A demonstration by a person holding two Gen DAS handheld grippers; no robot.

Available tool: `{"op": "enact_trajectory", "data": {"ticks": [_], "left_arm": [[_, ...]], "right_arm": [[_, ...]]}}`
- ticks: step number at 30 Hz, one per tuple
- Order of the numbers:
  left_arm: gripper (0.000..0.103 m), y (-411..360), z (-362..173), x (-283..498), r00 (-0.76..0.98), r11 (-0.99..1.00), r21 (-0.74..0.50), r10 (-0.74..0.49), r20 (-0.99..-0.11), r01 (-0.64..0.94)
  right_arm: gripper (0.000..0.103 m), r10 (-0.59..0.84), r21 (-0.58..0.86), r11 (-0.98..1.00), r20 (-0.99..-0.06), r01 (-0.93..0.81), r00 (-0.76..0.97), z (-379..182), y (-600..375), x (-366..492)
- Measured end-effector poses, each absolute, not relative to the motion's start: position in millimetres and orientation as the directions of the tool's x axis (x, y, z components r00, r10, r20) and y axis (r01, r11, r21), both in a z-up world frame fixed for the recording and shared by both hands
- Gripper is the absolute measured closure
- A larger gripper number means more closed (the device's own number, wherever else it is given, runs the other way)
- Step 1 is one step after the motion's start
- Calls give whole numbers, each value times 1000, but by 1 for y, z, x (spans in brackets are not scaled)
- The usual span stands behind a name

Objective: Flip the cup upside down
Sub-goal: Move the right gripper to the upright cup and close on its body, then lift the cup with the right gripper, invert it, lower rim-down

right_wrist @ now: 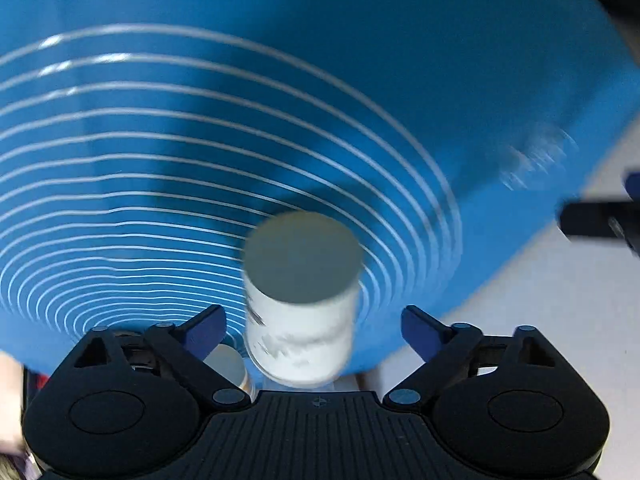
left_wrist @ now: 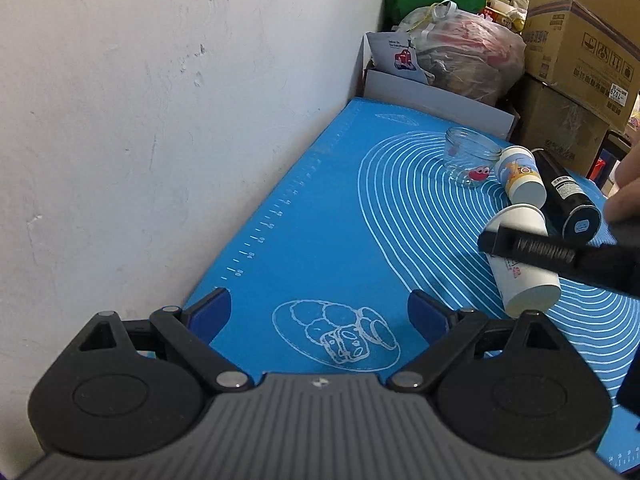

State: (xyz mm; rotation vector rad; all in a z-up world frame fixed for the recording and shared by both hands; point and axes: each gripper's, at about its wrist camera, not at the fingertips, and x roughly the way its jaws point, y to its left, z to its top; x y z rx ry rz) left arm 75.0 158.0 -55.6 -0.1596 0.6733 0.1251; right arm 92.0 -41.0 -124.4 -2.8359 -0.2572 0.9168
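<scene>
- Risk: the paper cup (right_wrist: pixel 300 300), base up on the blue mat (right_wrist: pixel 160 80), looks tilted in the left view; judged likely to topple or roll if the right gripper (right_wrist: pixel 314 328) clips it, with other cups (left_wrist: pixel 520 180) lying close by.
- Right gripper spread wide, the cup between its fingers; contact cannot be told in the blur.
- Left gripper (left_wrist: pixel 320 312) wide apart, holding nothing, hovering over the worktop.

Bright, fisheye-warped; right view motion-blurred.

On my counter a mat (left_wrist: pixel 320 216) lies against the left wall (left_wrist: pixel 120 120). Far right on it: a jar (left_wrist: pixel 472 156), then cups (left_wrist: pixel 520 180), nearest one (left_wrist: pixel 524 280) upside down.
</scene>
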Motion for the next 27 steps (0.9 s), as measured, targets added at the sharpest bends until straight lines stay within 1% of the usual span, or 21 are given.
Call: {"op": "enact_trajectory", "data": {"ticks": [1,2,3,4,5,6,10,13,16,18,21,23,25,27], "left_arm": [[8,158,-56,76,775,980,-110,60,-629,-165],[8,159,-57,76,776,980,-113,57,-628,-164],[8,159,-57,76,777,980,-114,55,-627,-162],[8,160,-58,77,777,980,-115,54,-628,-161],[8,160,-58,77,776,980,-116,53,-629,-161],[8,160,-59,78,774,980,-117,52,-631,-162],[8,162,-59,76,774,979,-126,46,-631,-162],[8,162,-57,76,779,978,-133,44,-625,-162],[8,158,-54,77,783,979,-129,43,-621,-155],[8,154,-52,77,787,981,-124,42,-616,-150],[9,146,-47,78,794,985,-112,38,-606,-133],[9,139,-43,81,800,987,-105,34,-599,-120],[9,133,-39,83,804,989,-103,28,-594,-110],[9,127,-37,86,805,989,-103,21,-593,-102]], "right_arm": [[13,203,-167,-978,-571,129,796,-128,-43,94],[18,195,-148,-980,-574,133,796,-130,-44,96],[26,189,-137,-981,-574,135,797,-132,-44,97],[31,180,-130,-983,-574,128,799,-134,-43,99],[40,167,-125,-985,-574,115,801,-137,-43,100],[46,157,-122,-987,-573,106,805,-142,-44,100],[48,145,-119,-989,-583,93,799,-139,-51,111],[50,123,-169,-985,-593,26,796,-125,-59,126],[50,101,-272,-958,-614,-90,783,-108,-58,129],[50,102,-385,-904,-614,-185,783,-94,-52,133],[50,61,-569,-714,-630,-408,774,-65,-46,150],[50,52,-680,-512,-633,-524,772,-42,-50,168],[50,37,-751,-241,-640,-615,767,-19,-55,186],[50,52,-750,32,-658,-660,751,0,-68,198]]}}
